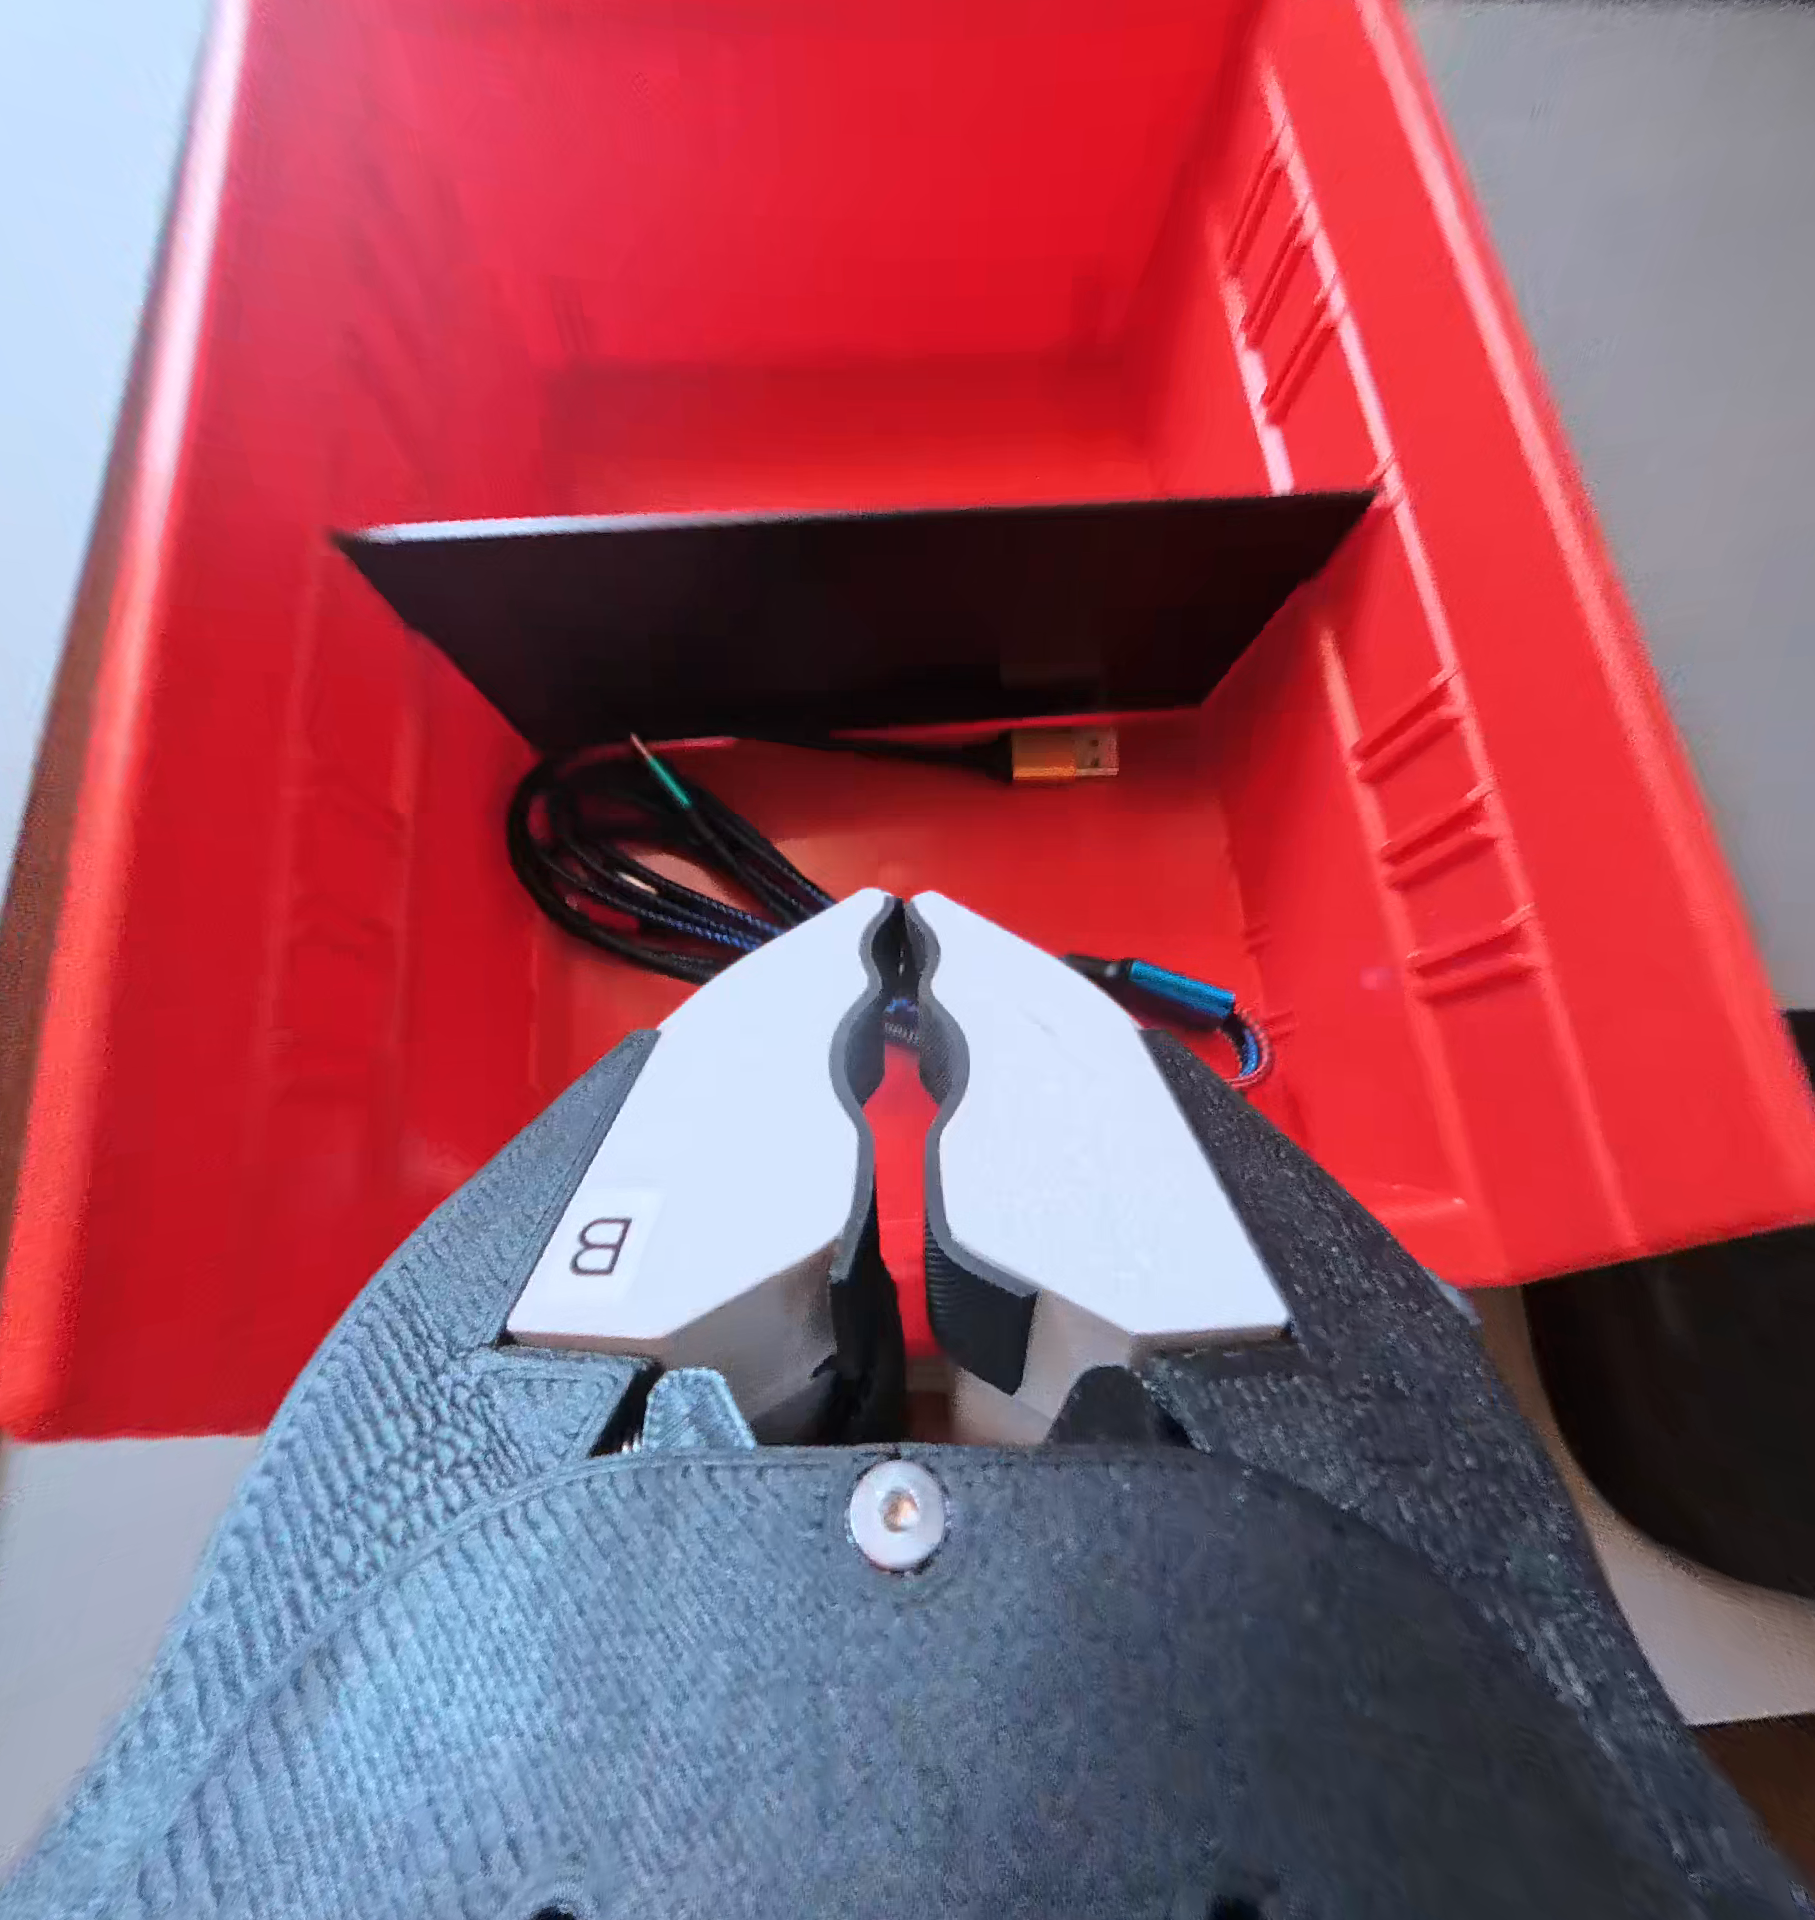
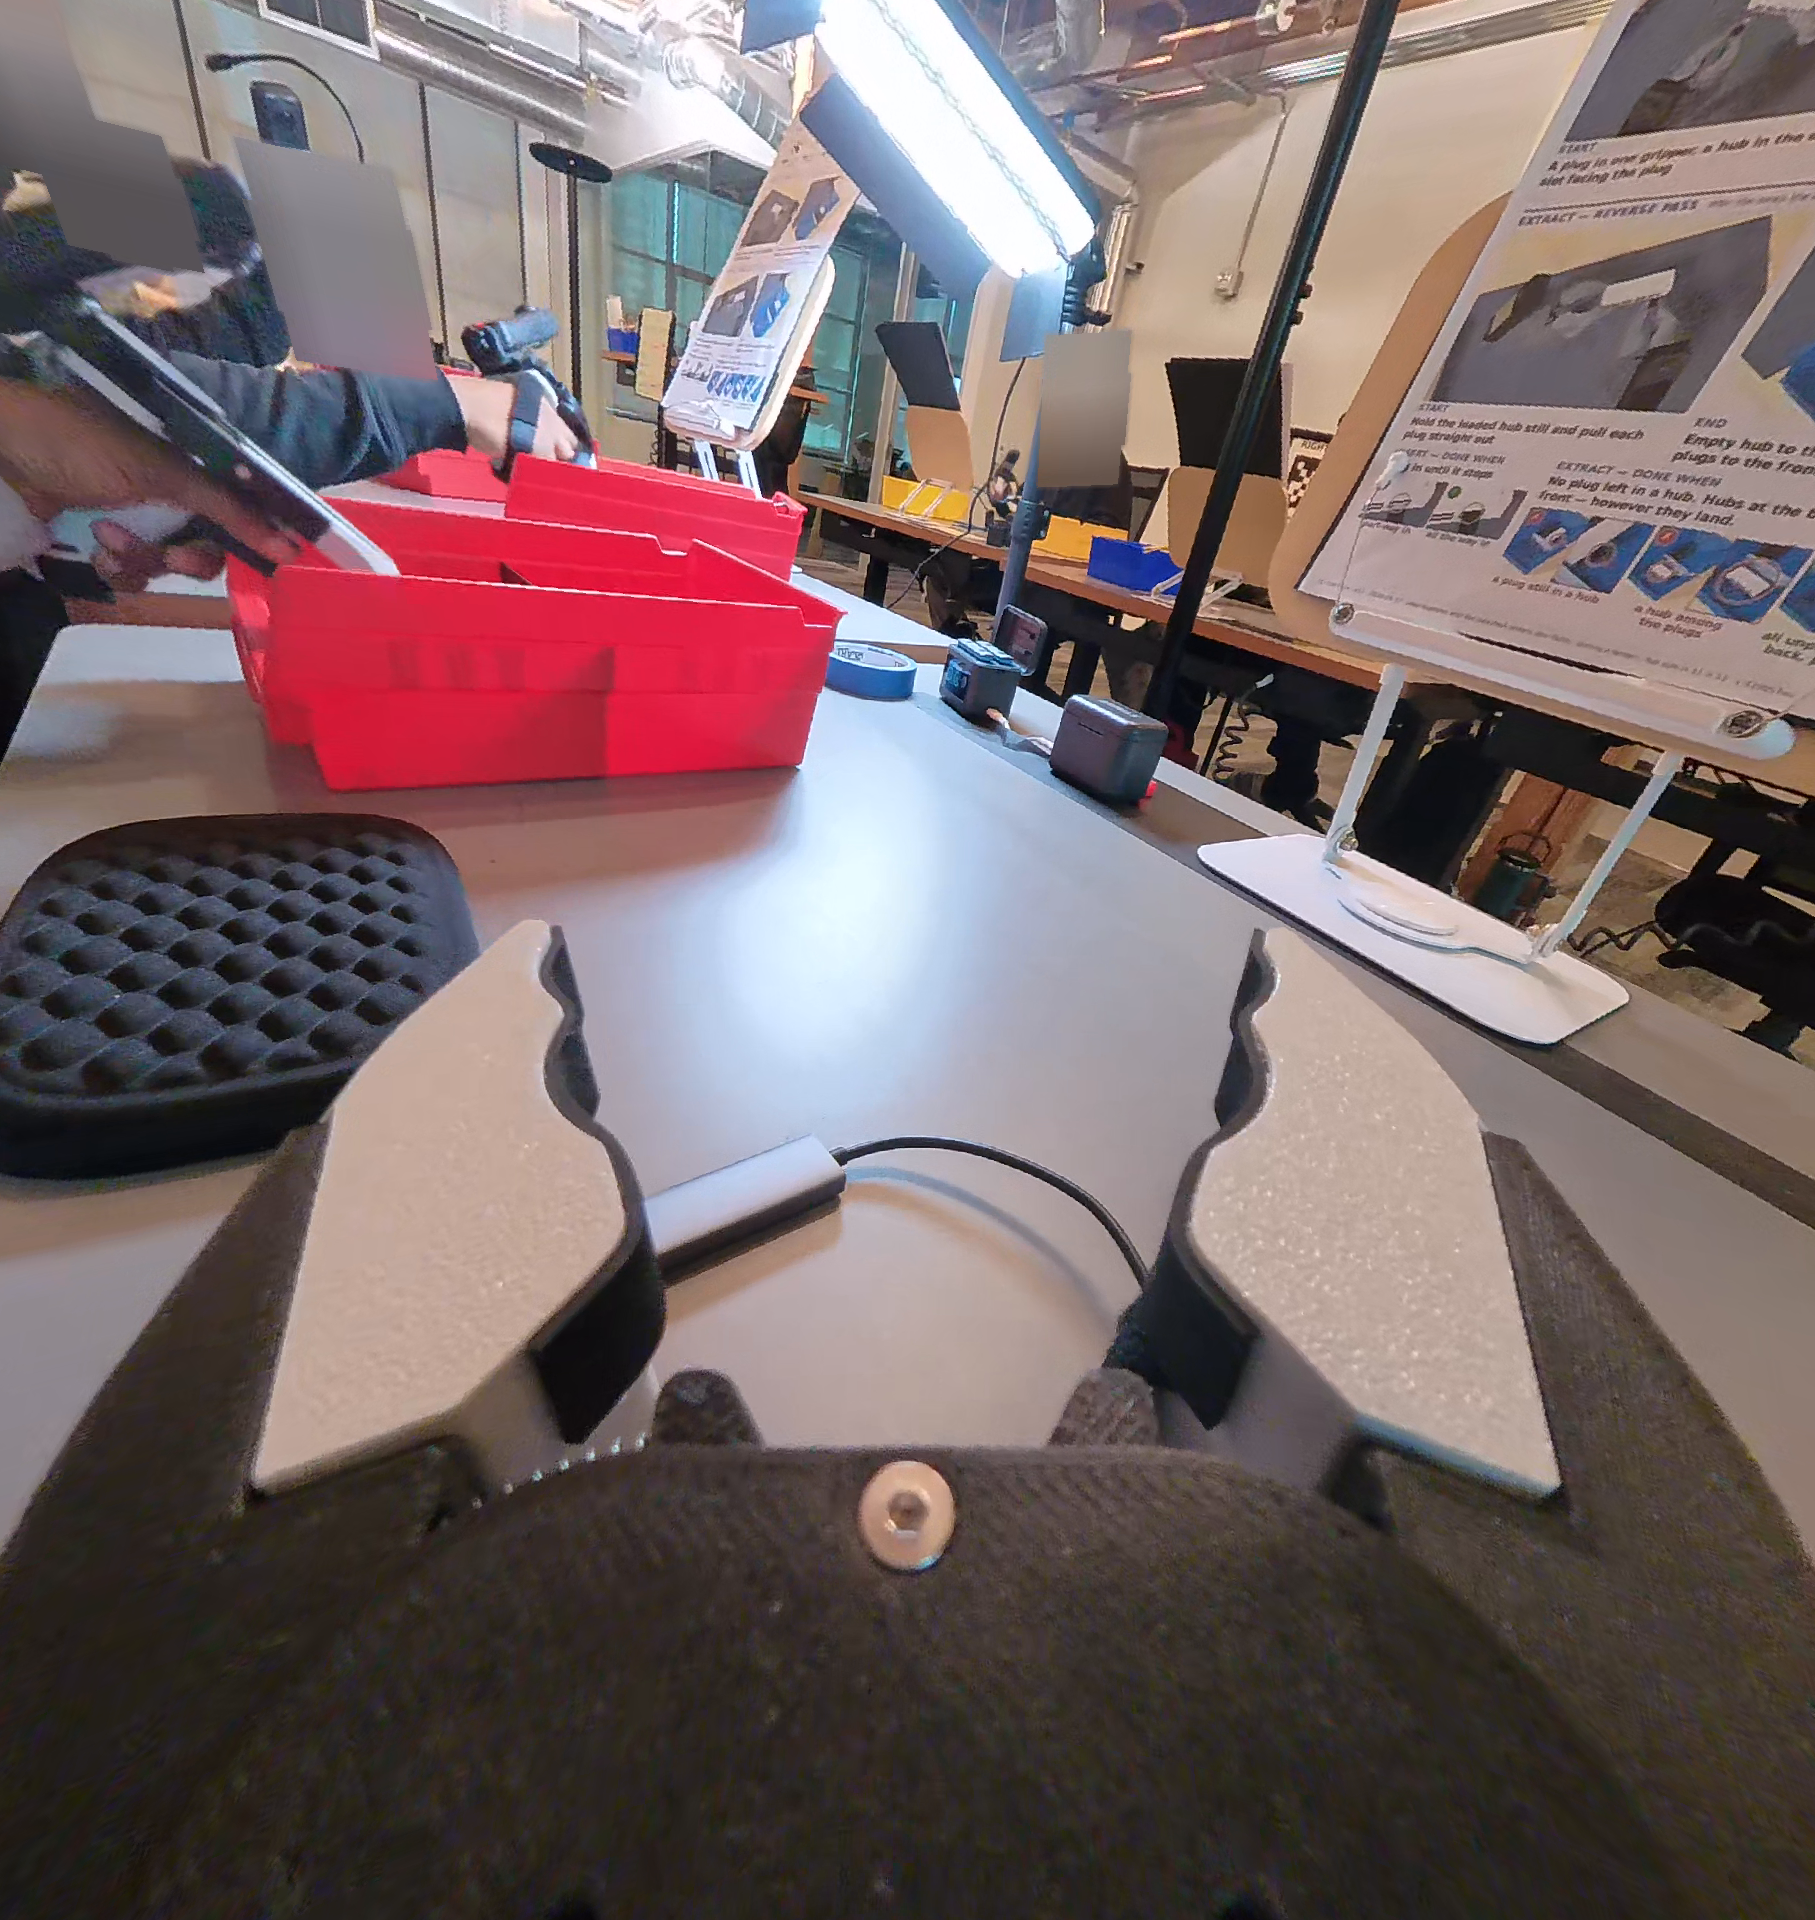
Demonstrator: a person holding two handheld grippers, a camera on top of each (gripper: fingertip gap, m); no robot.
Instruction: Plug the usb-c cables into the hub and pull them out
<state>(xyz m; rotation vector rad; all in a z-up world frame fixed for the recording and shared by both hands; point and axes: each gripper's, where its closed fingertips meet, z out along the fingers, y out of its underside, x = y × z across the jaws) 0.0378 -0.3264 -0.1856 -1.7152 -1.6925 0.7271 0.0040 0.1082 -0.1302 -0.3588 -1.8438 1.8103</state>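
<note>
In the left wrist view my left gripper [image 1: 903, 906] reaches down into the front part of a red bin [image 1: 290, 935]. Its jaws are closed, and a blue-black braided cable [image 1: 674, 914] shows in the gap between them. The cable's blue plug [image 1: 1178, 987] sticks out just right of the fingers. An orange plug [image 1: 1059, 755] lies by the black divider [image 1: 851, 603]. In the right wrist view my right gripper [image 2: 903, 951] is open and empty, low over the grey table. The slim grey hub [image 2: 747, 1184] and its thin black lead [image 2: 1038, 1174] lie between the fingers.
The red bin [image 2: 550, 665] stands at the table's far left, with a hand and gripper [image 2: 290, 520] over it. A black foam pad [image 2: 196, 977] lies left of my right gripper. A blue tape roll [image 2: 872, 670], small grey boxes [image 2: 1105, 748] and a white instruction stand [image 2: 1402, 914] line the right edge. About 45 cm separates my left fingertips from my right. The orange plug [image 1: 1059, 755] is about 9 cm from my left fingertips and 40 cm from my right.
</note>
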